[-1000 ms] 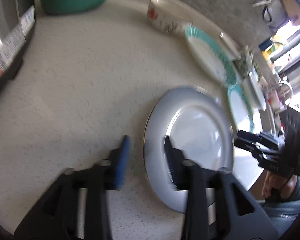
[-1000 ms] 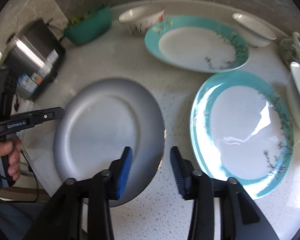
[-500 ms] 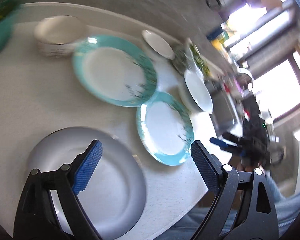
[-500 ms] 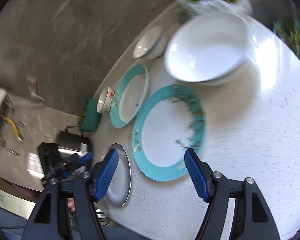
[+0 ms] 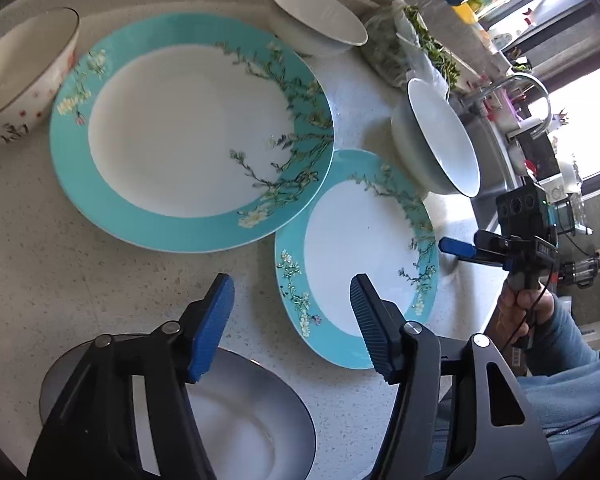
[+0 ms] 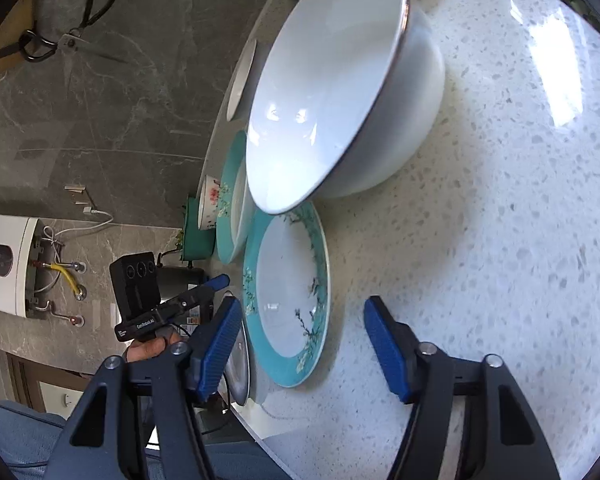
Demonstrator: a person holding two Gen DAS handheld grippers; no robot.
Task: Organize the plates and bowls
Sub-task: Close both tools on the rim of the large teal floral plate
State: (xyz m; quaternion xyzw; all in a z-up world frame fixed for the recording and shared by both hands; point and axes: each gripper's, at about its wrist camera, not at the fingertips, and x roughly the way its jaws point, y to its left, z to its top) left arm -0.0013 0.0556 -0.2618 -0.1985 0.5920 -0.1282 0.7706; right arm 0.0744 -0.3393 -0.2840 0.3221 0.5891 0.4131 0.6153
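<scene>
On the speckled counter lie a large teal-rimmed plate [image 5: 192,128], a smaller teal-rimmed plate [image 5: 360,256] and a grey plate [image 5: 240,420]. Around them stand a floral bowl [image 5: 16,76], a small white bowl [image 5: 316,28] and a big white bowl [image 5: 440,144]. My left gripper [image 5: 288,304] hovers over the smaller plate's left rim, jaws closing, pads touching nothing. My right gripper [image 6: 302,320] points along the counter at the smaller teal plate [image 6: 288,304], which lies just ahead of its closing jaws, ungripped. The big white bowl [image 6: 340,100] looms just beyond.
A bag of greens [image 5: 404,52] lies behind the bowls, with a sink and tap [image 5: 516,92] to the right. Scissors [image 6: 72,32] hang on the grey wall. A green tub [image 6: 194,236] and a dark appliance [image 6: 180,276] stand at the far end. The counter edge runs close to the person's sleeve.
The left view swung from the grey plate across to the teal plates. The right gripper rolled and closed in on the big white bowl. Both jaws spread wide, then narrowed.
</scene>
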